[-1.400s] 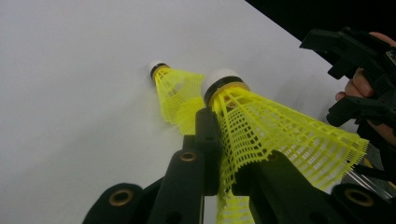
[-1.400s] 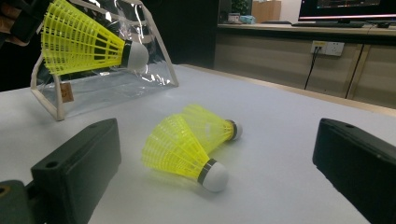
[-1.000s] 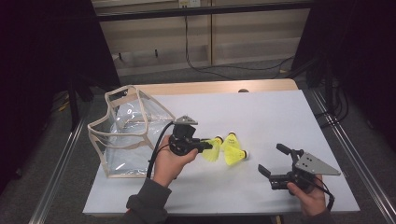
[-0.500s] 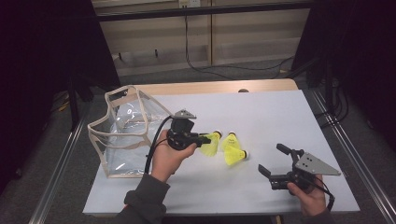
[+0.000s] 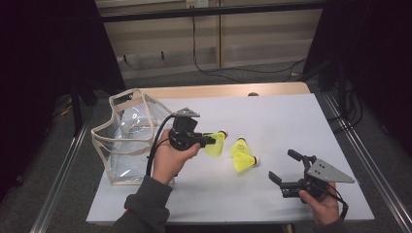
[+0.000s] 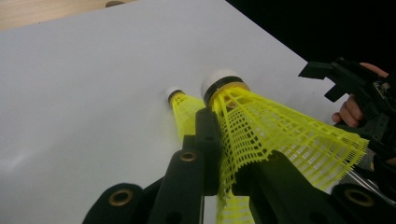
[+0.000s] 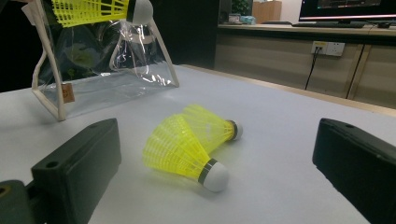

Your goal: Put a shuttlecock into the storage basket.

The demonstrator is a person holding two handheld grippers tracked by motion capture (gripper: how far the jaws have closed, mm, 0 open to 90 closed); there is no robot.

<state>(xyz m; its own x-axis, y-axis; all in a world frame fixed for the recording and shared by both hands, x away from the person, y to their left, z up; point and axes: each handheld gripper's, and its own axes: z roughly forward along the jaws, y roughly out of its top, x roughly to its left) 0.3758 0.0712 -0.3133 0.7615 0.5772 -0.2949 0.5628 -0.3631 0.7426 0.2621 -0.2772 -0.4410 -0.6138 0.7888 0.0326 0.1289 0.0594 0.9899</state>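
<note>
- Left tool (image 5: 212,141) clenched on the skirt of a yellow shuttlecock (image 5: 216,144), held clear above the white tabletop (image 5: 272,116), cork end pointing away from the hand
- In the left gripper view, jaws pinching the mesh near its open rim, skirt (image 6: 280,135) visibly crushed and flared to one side
- Right tool (image 5: 287,171) released, jaws wide apart, resting low near the front edge of the tabletop, nothing between them
- Two more shuttlecocks (image 5: 243,155) lying on the tabletop, touching each other, between the two tools; seen close in the right gripper view (image 7: 187,144), corks pointing right
- Clear pouch (image 5: 124,141) with pale trim standing open-topped at the left edge of the tabletop, just beside the left hand; likely destination, judged from the layout
- Risk: grip on thin flexible mesh only; likely to slip or twist out during a turn toward the pouch
- Risk: further squeeze liable to deform the skirt for good
- Risk: pouch walls limp and light; a knock from the tool or trailing cable (image 5: 155,145) apt to tip or close the opening
- Risk: pouch sitting at the tabletop edge; a push could send it off
- Obstruction: pouch rim and stiff trim between held shuttlecock and interior; approach from above required
- Surroundings: dark frame posts, wall socket and cables beyond the tabletop, well apart from the work
</note>
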